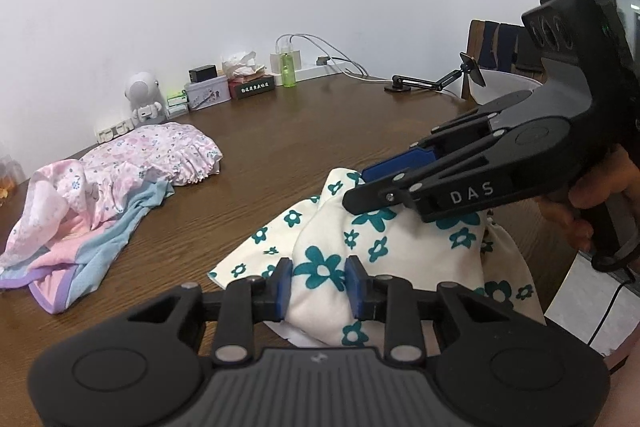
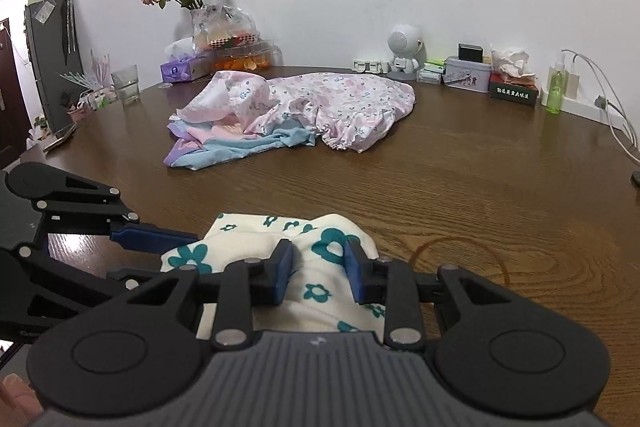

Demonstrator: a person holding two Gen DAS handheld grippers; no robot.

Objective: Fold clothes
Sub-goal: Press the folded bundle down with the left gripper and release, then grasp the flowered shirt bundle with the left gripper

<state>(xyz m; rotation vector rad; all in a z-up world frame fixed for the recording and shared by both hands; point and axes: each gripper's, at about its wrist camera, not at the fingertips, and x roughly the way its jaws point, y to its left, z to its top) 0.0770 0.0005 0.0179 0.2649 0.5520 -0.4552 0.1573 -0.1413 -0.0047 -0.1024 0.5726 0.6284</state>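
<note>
A cream cloth with teal flowers (image 1: 400,239) (image 2: 240,239) lies bunched at the near edge of the brown wooden table (image 1: 280,147) (image 2: 480,187). My left gripper (image 1: 320,287) has its blue pads pressed on a bulging fold of this cloth. In the right wrist view the left gripper (image 2: 176,255) comes in from the left onto the same cloth. My right gripper (image 2: 320,273) also has fabric filling the gap between its pads. In the left wrist view the right gripper (image 1: 360,183), held by a hand, bites the cloth's far end.
A loose pile of pink floral, pink and light blue clothes (image 1: 120,187) (image 2: 300,107) lies farther back on the table. Along the wall stand a white robot figure (image 2: 404,51), tins, tissue boxes, a green bottle (image 2: 555,91), cables, a vase of flowers (image 2: 200,23) and a glass (image 2: 126,83).
</note>
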